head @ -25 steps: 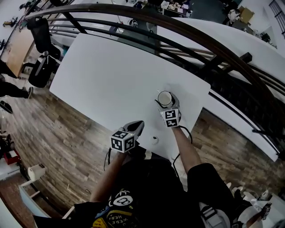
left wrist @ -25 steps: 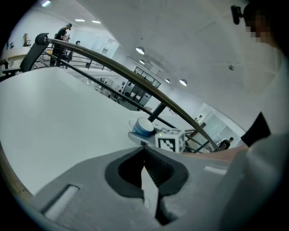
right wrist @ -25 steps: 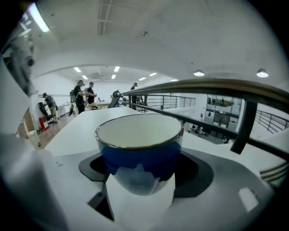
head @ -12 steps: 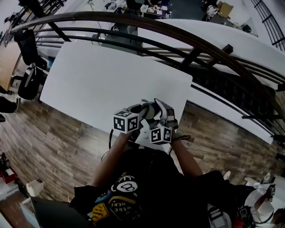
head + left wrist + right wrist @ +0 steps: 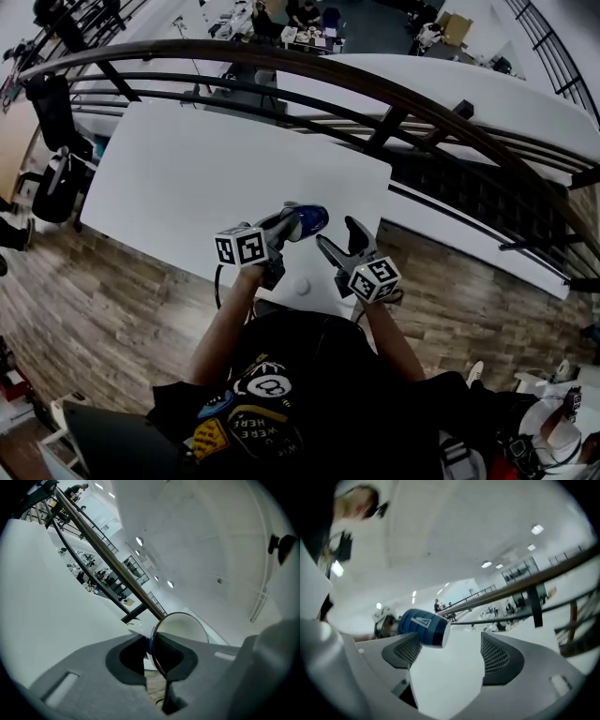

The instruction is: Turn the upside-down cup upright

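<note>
tabletop (image 5: 187, 178) open ahead, railing (image 5: 412, 94) beyond

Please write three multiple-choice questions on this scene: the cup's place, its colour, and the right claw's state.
1. Where is the cup relative to the table?
A. standing on it
B. held above it by the left claw
C. lying under it
2. What colour is the cup's outside?
A. red
B. yellow
C. blue
3. In what state is the right claw?
A. open, holding nothing
B. shut on the cup
C. shut and empty
Answers: 1 B, the left claw's jaws, which have just been closing, pinch the cup's wall in the air. 2 C, the right gripper view shows its blue side. 3 A, its jaws stand apart, nothing between.
</note>
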The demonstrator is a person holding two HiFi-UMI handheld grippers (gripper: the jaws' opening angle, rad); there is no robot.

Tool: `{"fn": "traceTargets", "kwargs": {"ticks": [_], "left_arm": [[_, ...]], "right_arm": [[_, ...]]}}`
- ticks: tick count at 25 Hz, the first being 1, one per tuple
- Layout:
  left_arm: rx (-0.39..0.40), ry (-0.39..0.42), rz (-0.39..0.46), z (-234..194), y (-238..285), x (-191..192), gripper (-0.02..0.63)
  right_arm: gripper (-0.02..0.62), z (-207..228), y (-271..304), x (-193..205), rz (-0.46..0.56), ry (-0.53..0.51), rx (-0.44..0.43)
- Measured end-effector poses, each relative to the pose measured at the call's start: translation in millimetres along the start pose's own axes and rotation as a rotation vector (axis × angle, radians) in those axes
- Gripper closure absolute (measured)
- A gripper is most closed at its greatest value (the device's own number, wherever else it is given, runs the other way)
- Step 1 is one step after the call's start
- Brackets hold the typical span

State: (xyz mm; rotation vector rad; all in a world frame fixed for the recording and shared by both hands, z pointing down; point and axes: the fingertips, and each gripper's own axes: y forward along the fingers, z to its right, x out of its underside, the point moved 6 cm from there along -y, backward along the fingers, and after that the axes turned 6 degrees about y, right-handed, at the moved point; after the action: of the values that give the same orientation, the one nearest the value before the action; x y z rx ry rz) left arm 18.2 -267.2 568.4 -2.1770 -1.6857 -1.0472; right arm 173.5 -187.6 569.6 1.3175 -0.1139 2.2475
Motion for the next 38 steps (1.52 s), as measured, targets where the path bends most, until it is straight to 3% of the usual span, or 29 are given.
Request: {"fn": "traceTargets", "kwargs": {"ticks": [2, 5, 6, 8, 11, 12, 13, 16, 20, 26, 30, 31, 33, 36, 38], "left_arm": [[0.011, 0.007, 0.026, 1.5, -1.5, -4.1, 0.561], [0.027, 0.03, 0.057, 3.8, 0.4, -7.3, 0.561], [0.035, 0.045, 0.061, 5.4, 2.0, -7.8, 0.561], [0.056, 0.104, 0.053, 13.3, 6.1, -6.6, 0.561], [0.093, 0.221, 0.036, 32.1, 7.6, 0.3, 0.563], [0.1, 0.245, 0.039, 35.7, 6.3, 2.4, 0.562], [0.1, 0.266, 0.04, 36.8, 5.0, 4.3, 0.564], [0.08, 0.28, 0.002, 26.6, 3.9, 12.1, 0.561], [0.083, 0.116, 0.025, 6.4, -5.9, 30.0, 0.548], [0.132, 0.03, 0.085, -9.1, -39.6, 42.6, 0.539], [0.15, -0.06, 0.143, -29.8, -71.4, 47.8, 0.502], [0.124, -0.075, 0.155, -37.1, -81.2, 48.7, 0.502], [0.05, -0.1, 0.16, -52.9, -96.7, 52.3, 0.504], [-0.067, -0.126, 0.145, -69.4, -110.2, 61.9, 0.543], [-0.123, -0.129, 0.126, -68.7, -119.9, 71.3, 0.543]], "right_arm": [[0.196, 8.0, 1.5, -3.5, 0.052, 0.369, -0.111], [0.195, 15.5, 18.0, 4.0, 0.129, 0.943, -0.346], [0.19, 14.8, 24.6, 7.0, 0.147, 1.092, -0.415], [0.19, 5.5, 35.4, 8.8, 0.139, 1.233, -0.516], [0.161, -16.7, 43.5, 2.8, 0.102, 1.273, -0.645], [0.188, -22.6, 43.6, -0.3, 0.102, 1.281, -0.683], [0.218, -26.3, 43.1, -2.0, 0.099, 1.273, -0.7], [0.213, -28.4, 45.5, 3.7, 0.056, 1.163, -0.66], [0.213, -34.0, 53.3, 23.2, -0.053, 1.004, -0.623], [0.213, -45.5, 66.9, 44.8, -0.174, 0.889, -0.743], [0.215, -35.1, 79.6, 45.9, -0.127, 0.871, -0.759], [0.215, -25.1, 83.9, 42.7, -0.1, 0.846, -0.714], [0.215, 8.6, 98.1, 43.2, -0.107, 0.688, -0.508], [0.215, 70.5, 129.4, 64.5, -0.25, 0.293, -0.107], [0.215, 94.1, 149.0, 79.1, -0.335, 0.049, 0.068]]}}
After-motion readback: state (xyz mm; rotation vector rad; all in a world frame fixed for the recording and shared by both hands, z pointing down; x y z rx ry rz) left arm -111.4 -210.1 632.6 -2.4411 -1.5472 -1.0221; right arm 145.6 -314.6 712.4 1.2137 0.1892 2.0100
